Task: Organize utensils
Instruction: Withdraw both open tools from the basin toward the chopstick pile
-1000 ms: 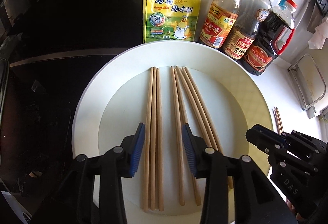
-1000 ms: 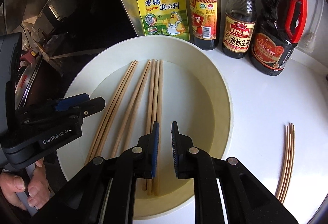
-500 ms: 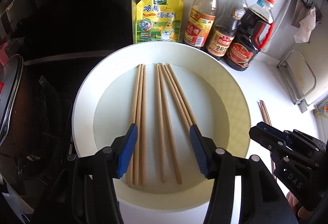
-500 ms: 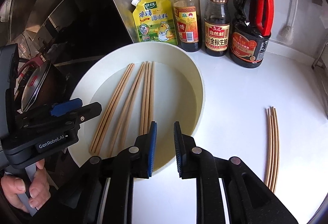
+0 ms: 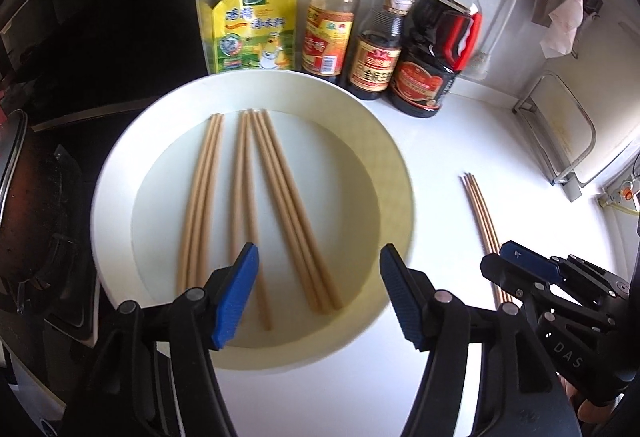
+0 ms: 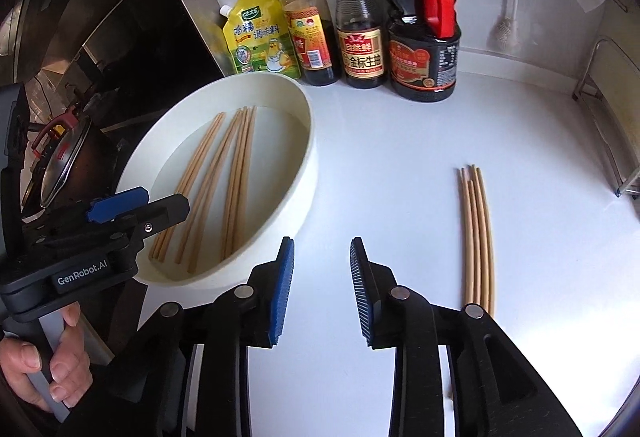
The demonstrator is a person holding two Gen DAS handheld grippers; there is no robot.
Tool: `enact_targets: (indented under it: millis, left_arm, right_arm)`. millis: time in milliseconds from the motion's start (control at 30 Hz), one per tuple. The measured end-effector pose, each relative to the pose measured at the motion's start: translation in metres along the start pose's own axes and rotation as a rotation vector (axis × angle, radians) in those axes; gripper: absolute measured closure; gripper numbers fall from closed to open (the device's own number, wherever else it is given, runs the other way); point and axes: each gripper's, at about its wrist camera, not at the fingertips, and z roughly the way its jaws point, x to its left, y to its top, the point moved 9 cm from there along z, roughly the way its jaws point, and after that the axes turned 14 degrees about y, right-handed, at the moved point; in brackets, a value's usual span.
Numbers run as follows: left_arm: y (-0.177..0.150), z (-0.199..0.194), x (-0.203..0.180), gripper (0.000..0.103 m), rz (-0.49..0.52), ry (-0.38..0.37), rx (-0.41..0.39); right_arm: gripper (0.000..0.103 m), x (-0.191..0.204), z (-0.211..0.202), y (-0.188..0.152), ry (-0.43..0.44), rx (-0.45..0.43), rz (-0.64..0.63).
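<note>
Left wrist view. Your left gripper (image 5: 316,269) hangs over the near part of the white plate (image 5: 400,173); its jaws have just been opening, stand wide apart and hold nothing. The chopsticks in the plate (image 5: 276,197) lie flat in three groups, long axes running from the near rim to the far rim, far ends close together, near ends fanned out. The loose chopsticks (image 5: 482,217) lie on the white counter (image 5: 460,141) right of the plate, well clear of its rim and roughly parallel to those inside. A yellow pouch (image 5: 254,29) and three bottles (image 5: 384,25) stand just behind the plate; a dark stove (image 5: 40,229) lies left of it.

Right wrist view. Your right gripper (image 6: 322,265) sits over bare counter (image 6: 400,141) just right of the plate's (image 6: 304,173) near rim. Its jaws have just been opening, are partly apart and empty. The loose chopsticks (image 6: 476,233) lie further right of the plate, pointing away from you, bunched side by side. Open counter lies between them and the plate. Your left gripper (image 6: 160,203) hovers at the plate's left edge.
</note>
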Motion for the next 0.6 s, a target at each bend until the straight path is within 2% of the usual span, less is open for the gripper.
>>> enact_targets:
  millis: [67,233,600]
  left_arm:
    - [-0.002,-0.002,-0.012,0.041,0.007,-0.005,0.001]
    - [-0.006,-0.008,-0.043,0.041,0.016,-0.026,-0.001]
    - [-0.016,-0.012,-0.114,0.025,0.062,-0.052,0.000]
  right_arm:
    - [0.063,-0.012,-0.010,-0.004,-0.012,-0.005,0.010]
    - [0.062,-0.044,-0.032,-0.017,-0.041,-0.012,0.036]
    - [0.055,-0.119,-0.065,-0.050,-0.114,-0.010,0.096]
